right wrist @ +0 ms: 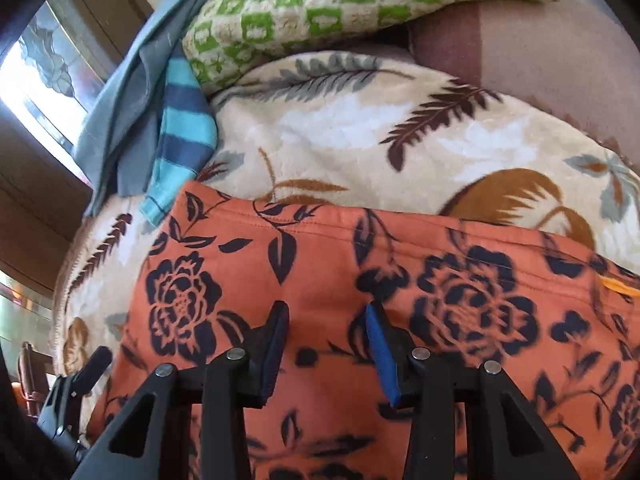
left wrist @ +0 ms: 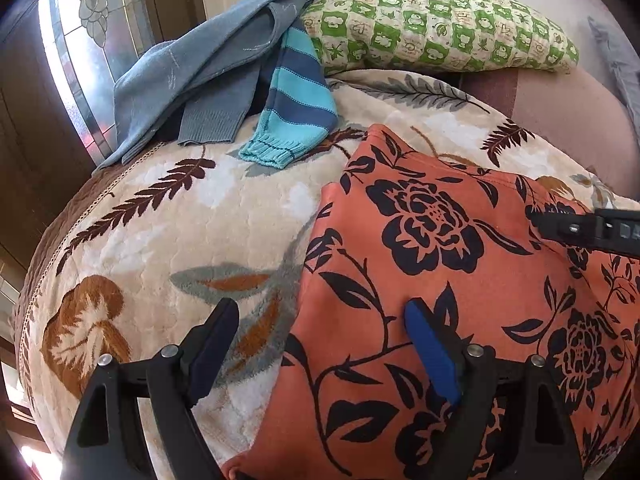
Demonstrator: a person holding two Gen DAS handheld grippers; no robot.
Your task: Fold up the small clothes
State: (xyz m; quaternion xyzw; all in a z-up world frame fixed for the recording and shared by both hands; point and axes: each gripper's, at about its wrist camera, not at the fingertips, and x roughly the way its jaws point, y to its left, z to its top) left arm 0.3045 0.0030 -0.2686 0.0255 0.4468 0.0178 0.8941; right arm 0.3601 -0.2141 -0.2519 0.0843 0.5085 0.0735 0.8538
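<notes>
An orange garment with a black flower print (left wrist: 440, 280) lies spread on the bed, its hemmed edge toward the pillow. My left gripper (left wrist: 320, 312) is open wide and hovers over the garment's left edge. One finger is above the blanket and the blue-padded finger is above the cloth. My right gripper (right wrist: 326, 314) stands open a moderate way just over the middle of the orange garment (right wrist: 320, 264), with nothing pinched between its pads. The right gripper's tip (left wrist: 568, 228) pokes in at the right edge of the left wrist view. The left gripper (right wrist: 80, 372) shows at the lower left of the right wrist view.
A cream blanket with a leaf print (left wrist: 200, 220) covers the bed. At its far side lie a grey-blue sweater (left wrist: 192, 68), a sleeve striped in teal and navy (left wrist: 296, 96) and a green checked pillow (left wrist: 440, 24). A leaded window (left wrist: 80, 40) is on the left.
</notes>
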